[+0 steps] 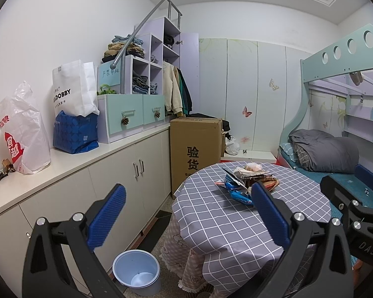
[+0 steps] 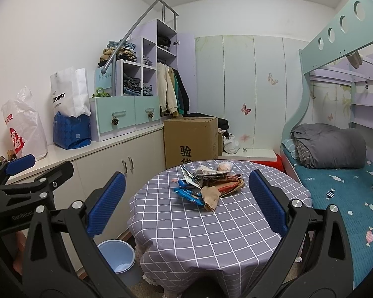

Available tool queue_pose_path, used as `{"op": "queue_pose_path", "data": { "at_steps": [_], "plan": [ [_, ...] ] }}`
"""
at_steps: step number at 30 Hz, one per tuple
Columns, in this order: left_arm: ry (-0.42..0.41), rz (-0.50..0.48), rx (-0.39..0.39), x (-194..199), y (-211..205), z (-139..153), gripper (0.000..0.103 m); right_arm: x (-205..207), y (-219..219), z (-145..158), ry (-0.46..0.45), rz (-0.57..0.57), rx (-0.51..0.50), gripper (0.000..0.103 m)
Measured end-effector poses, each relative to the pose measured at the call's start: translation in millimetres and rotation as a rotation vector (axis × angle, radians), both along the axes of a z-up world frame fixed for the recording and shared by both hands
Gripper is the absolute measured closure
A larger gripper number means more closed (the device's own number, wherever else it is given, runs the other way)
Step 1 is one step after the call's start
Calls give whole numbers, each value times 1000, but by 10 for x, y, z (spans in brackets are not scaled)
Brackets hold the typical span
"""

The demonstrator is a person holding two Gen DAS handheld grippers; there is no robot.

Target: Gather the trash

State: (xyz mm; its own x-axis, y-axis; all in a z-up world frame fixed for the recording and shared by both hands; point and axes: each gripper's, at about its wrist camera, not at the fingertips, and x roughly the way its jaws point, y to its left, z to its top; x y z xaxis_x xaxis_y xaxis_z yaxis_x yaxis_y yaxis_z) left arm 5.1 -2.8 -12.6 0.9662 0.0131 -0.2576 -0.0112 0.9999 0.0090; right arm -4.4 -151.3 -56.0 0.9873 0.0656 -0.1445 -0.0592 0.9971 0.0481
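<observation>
On the tabletop (image 2: 211, 226), covered with grey checked cloth: trash (image 2: 207, 185), a loose heap of wrappers near the far edge, with a blue packet (image 2: 190, 195) on the near left of the heap, a brown paper piece (image 2: 211, 197) just beside it, and a pale round item (image 2: 223, 167) at the back. Left of the tabletop, on the floor: blue bin (image 1: 136, 270), upright, next to the cabinet (image 1: 92, 198). Beyond the tabletop: cardboard box (image 1: 195, 149). Right of the tabletop: bed (image 2: 340, 193) with folded grey quilt (image 2: 330, 149). Nearer than the trash, above the tabletop: right gripper (image 2: 186, 202), jaws spread wide, holding nothing, well apart from the heap. Over the tabletop's left edge and the bin: left gripper (image 1: 186, 212), jaws likewise wide apart and holding nothing, right pad (image 1: 269, 211) overlapping the heap only in line of sight.
</observation>
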Motion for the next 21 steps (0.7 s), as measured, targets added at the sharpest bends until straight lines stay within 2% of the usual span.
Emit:
{"op": "queue_pose_path", "data": {
  "at_steps": [21],
  "plan": [
    [6, -2, 6, 0, -30, -24, 4, -3, 33, 5, 6, 6, -5, 6]
  ]
}}
